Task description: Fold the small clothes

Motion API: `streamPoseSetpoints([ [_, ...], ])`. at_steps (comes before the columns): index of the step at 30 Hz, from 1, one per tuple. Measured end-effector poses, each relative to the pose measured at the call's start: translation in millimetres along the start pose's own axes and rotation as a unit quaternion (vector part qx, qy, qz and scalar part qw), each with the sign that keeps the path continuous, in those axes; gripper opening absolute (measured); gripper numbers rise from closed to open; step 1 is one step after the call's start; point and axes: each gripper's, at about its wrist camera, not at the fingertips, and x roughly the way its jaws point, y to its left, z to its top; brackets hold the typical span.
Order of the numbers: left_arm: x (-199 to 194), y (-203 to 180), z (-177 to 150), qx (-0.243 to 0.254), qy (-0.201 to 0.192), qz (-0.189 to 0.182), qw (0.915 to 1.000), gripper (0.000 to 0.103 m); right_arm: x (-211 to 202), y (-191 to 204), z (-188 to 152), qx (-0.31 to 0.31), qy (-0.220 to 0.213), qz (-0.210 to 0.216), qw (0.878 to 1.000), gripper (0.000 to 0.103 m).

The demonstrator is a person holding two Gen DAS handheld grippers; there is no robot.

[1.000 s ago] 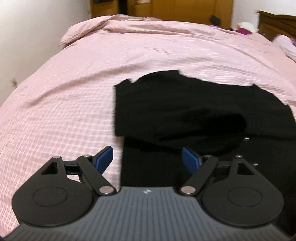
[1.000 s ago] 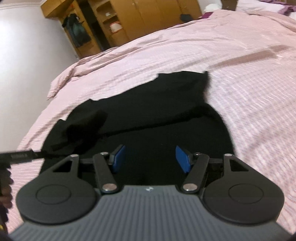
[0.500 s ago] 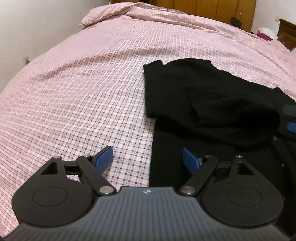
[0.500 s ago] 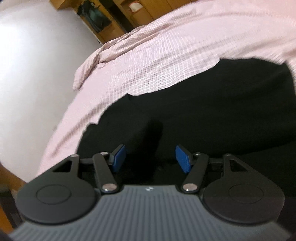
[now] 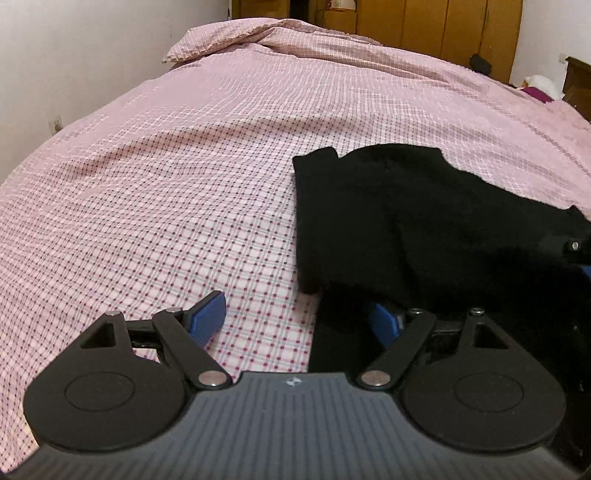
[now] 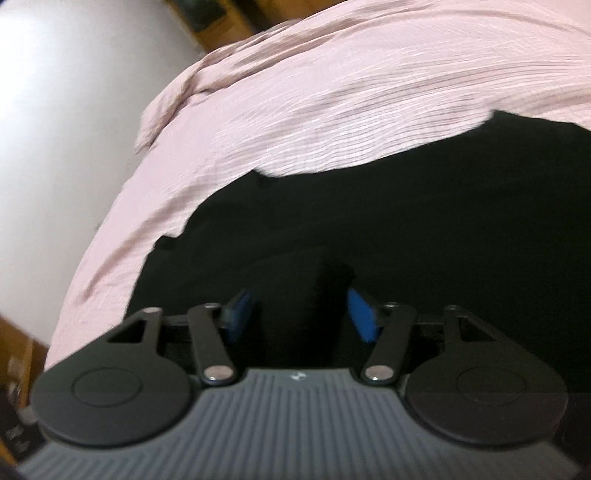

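A black knitted garment [image 5: 424, 221] lies partly folded on the pink checked bedcover [image 5: 184, 166]. In the left wrist view my left gripper [image 5: 295, 317] is open, low over the garment's near left corner; its left pad is over the bedcover and its right pad at the black cloth's edge. In the right wrist view, which is blurred, the same garment [image 6: 406, 229] fills the lower half. My right gripper [image 6: 299, 314] is open just above it, with a raised fold of black cloth between the pads. The right gripper's edge shows at the far right of the left wrist view [image 5: 580, 254].
The bed stretches far ahead with a rumpled quilt edge [image 5: 229, 40] at its far end. Wooden wardrobes [image 5: 424, 22] stand behind it. A white wall [image 5: 74, 55] runs along the left side. A headboard and pillows [image 5: 546, 85] are at the far right.
My left gripper has moved left and lower, to the garment's left edge. My right gripper has dropped close onto the black cloth and swung left. Both stayed open.
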Motion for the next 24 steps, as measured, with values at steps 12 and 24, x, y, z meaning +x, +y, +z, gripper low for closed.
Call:
streamPoseSetpoints([
  [12,9.2,1.4,-4.1,0.013,-0.014,0.016,0.9997,0.088,-39.8,6.1,17.8,-0.086,-0.106,-0.063,0.989,0.008],
  [24,2.9,2.5,2.8,-0.003,-0.033,-0.01,0.9994,0.089,-13.1,-23.2,0.0,-0.06,-0.098,-0.09,0.989,0.009],
])
